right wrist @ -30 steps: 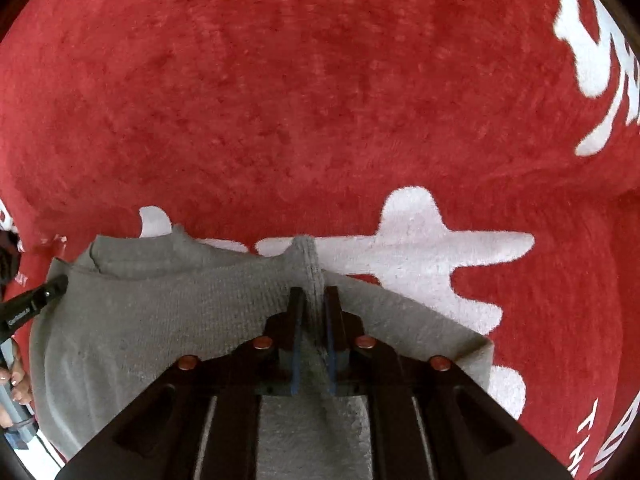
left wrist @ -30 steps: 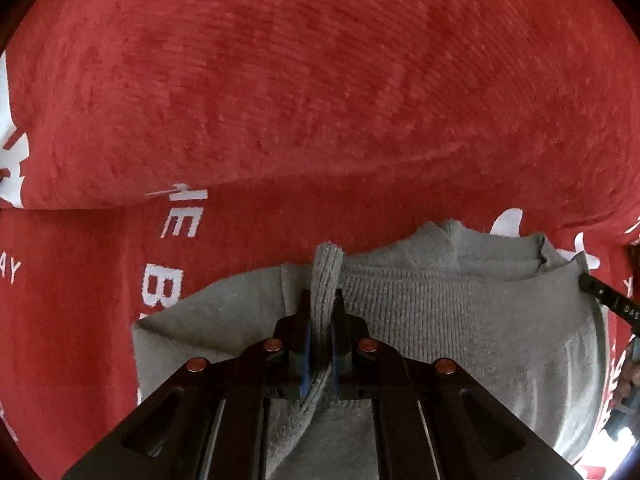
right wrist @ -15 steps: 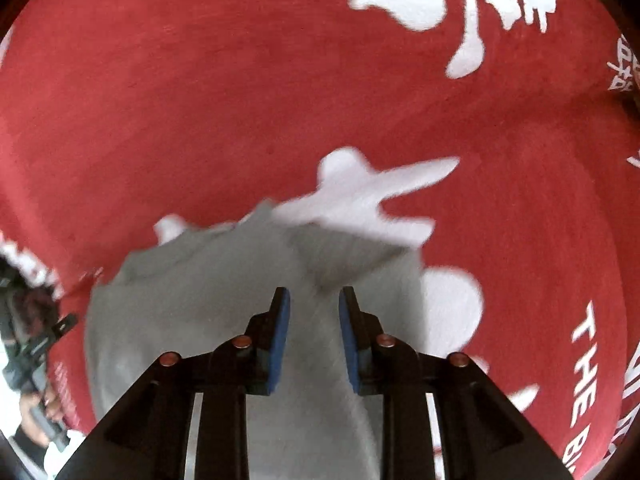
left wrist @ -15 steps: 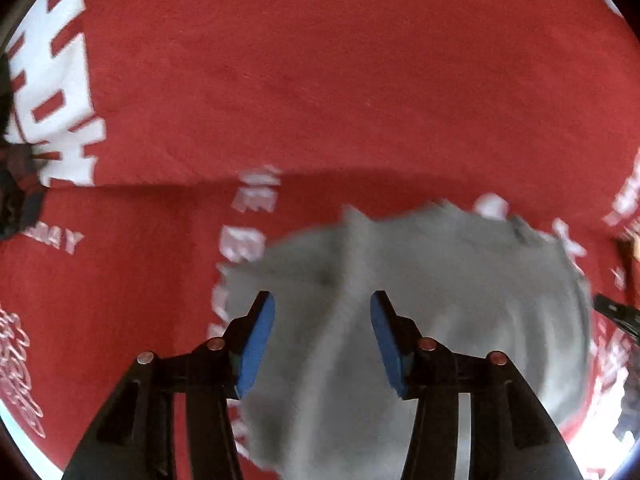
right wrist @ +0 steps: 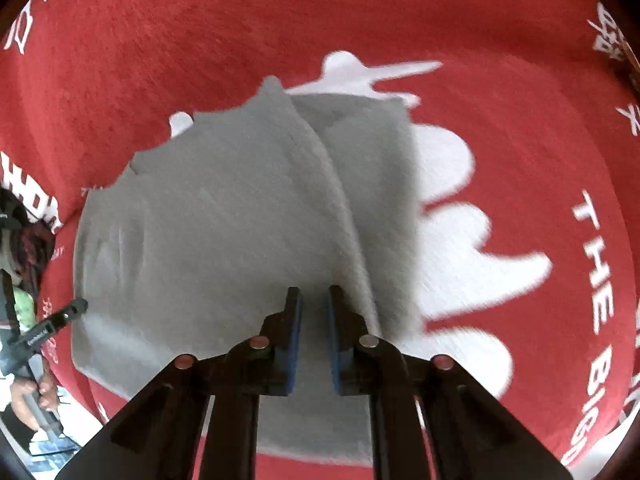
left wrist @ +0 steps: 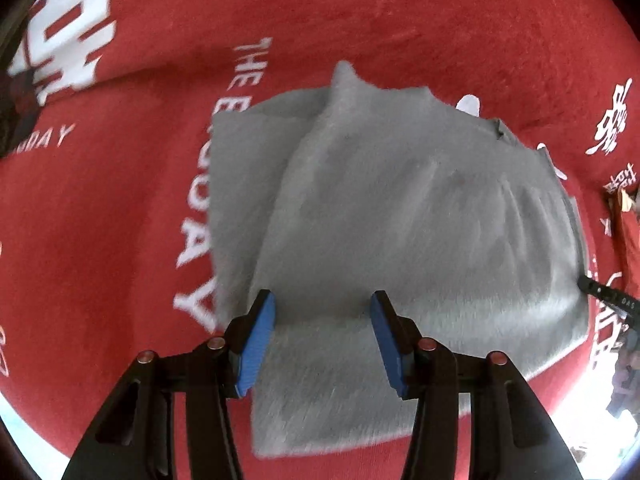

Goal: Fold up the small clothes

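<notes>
A small grey knitted garment (left wrist: 400, 208) lies folded on the red cloth, its top layer ending in a diagonal edge on the left. My left gripper (left wrist: 322, 300) hovers open above the garment's near part, blue pads wide apart, holding nothing. In the right wrist view the same garment (right wrist: 224, 216) shows a raised fold line running toward my right gripper (right wrist: 314, 294). Its jaws are closing, a narrow gap remains, and nothing is pinched between the pads.
The red cloth (left wrist: 120, 200) with white lettering covers the whole surface and sags in a crease at the left. The other gripper's black tip (left wrist: 608, 300) shows at the right edge. A hand (right wrist: 40, 392) holds the left gripper (right wrist: 48, 328).
Both grippers have let go of the garment's pinched edge and pulled back toward its near side. The left jaws opened wide; the right jaws opened slightly, then narrowed. The garment now lies flat.
</notes>
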### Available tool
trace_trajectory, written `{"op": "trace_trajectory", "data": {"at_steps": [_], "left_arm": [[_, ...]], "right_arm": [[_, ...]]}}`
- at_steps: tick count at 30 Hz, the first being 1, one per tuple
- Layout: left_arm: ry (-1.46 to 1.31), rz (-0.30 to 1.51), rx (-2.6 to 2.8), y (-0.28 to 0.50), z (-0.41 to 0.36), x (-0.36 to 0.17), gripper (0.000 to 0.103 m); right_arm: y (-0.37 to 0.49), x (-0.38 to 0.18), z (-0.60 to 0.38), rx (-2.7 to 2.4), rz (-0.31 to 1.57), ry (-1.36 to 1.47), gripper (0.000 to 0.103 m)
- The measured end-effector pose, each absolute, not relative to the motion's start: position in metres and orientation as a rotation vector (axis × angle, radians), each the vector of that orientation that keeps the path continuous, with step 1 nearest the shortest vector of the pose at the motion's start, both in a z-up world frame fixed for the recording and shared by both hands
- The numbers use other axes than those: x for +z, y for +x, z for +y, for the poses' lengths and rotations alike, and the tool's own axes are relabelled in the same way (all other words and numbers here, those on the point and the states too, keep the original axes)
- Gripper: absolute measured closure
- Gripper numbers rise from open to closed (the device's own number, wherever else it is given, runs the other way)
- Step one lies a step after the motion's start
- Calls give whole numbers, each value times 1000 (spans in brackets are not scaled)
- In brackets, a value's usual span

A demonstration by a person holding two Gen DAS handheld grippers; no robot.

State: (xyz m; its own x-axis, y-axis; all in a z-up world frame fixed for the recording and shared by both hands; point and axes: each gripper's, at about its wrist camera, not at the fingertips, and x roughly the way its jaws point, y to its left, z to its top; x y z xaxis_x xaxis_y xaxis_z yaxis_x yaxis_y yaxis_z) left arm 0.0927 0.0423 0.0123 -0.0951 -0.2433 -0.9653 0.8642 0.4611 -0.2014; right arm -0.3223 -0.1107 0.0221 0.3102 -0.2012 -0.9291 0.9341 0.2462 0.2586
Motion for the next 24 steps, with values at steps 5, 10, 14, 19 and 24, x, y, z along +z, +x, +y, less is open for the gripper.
{"op": "trace_trajectory", "data": {"at_steps": [5,10,14,19,24], "left_arm": [[613,1383,-954,97,72,24,52],[634,1418,-886,94,101,17,52],[612,1460,-807,95,111,-3,41],[645,1453,-769,99,125,6,40],[599,1361,-814,105,111,40,41]], "right_arm": [[-328,36,-89,-979,951,1036,91],[-316,43,-55,-918,990,985,91],[-315,16,-49,-944,1075,1017,91],[-330,11,-48,-945,1073,1054,92],[-329,8,-45,-941,1110,1069,89]]}}
